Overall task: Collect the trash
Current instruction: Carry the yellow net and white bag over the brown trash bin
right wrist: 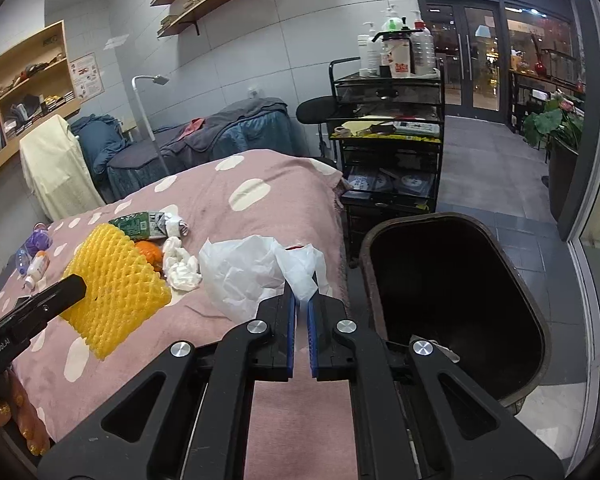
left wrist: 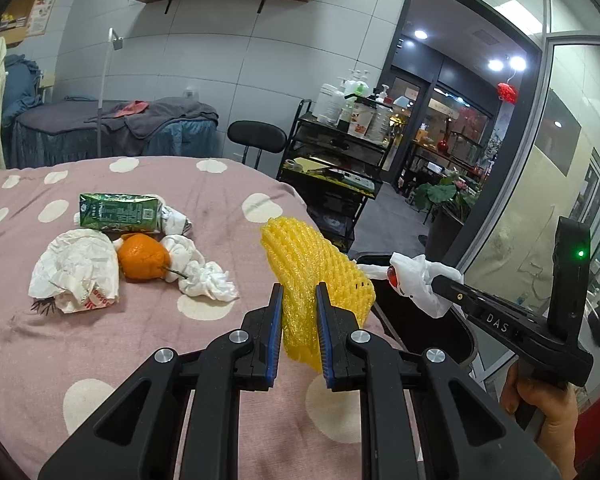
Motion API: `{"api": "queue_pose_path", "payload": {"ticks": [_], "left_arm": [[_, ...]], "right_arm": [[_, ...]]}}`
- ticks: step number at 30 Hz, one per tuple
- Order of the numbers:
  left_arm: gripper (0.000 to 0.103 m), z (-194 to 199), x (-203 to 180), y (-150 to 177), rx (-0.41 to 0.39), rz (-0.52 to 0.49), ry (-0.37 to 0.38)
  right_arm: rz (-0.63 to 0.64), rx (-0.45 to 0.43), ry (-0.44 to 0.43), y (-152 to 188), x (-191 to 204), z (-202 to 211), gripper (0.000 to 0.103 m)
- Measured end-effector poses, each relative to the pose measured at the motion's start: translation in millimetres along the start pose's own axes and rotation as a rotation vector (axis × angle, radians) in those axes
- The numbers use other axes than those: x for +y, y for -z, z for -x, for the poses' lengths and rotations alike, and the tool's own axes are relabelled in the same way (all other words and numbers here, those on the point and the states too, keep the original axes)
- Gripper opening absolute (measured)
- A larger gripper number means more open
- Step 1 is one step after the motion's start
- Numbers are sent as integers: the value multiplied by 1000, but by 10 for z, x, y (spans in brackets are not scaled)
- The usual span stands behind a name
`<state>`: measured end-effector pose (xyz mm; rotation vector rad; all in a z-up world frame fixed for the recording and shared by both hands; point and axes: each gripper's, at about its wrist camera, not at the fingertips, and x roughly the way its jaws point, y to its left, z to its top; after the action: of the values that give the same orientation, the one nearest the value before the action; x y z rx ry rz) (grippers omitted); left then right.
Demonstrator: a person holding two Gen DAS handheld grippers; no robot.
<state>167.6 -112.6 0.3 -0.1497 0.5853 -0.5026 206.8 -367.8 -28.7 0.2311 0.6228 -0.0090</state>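
The bin (right wrist: 452, 304) stands just right of both claws: the right gripper (right wrist: 301, 300), clamped on a white bag (right wrist: 256, 276), is nearer than the left gripper (left wrist: 299, 304), clamped on yellow foam netting (left wrist: 312, 272).

Carton (left wrist: 118, 211) behind orange (left wrist: 143, 257), bin (right wrist: 452, 300) probably right of bed (right wrist: 220, 208)

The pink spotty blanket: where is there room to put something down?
Bare pink polka-dot blanket lies in front of the trash pile, toward the left gripper, and behind the green drink carton. It is crowded around the orange mandarin, crumpled white paper wrapper and twisted white tissues.
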Motion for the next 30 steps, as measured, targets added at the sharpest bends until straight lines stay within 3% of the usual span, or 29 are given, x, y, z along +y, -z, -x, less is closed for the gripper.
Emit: {"api": "queue_pose_path", "payload": {"ticks": [11, 23, 30], "left_arm": [[16, -197, -405, 14, 33, -71, 72], [16, -361, -724, 92, 74, -134, 120], [16, -454, -796, 114, 97, -142, 137]], "right_arm": [[-82, 22, 116, 83, -604, -39, 6], [-175, 144, 253, 289, -1312, -632, 6], [-208, 198, 268, 440, -1466, -855, 7]]}}
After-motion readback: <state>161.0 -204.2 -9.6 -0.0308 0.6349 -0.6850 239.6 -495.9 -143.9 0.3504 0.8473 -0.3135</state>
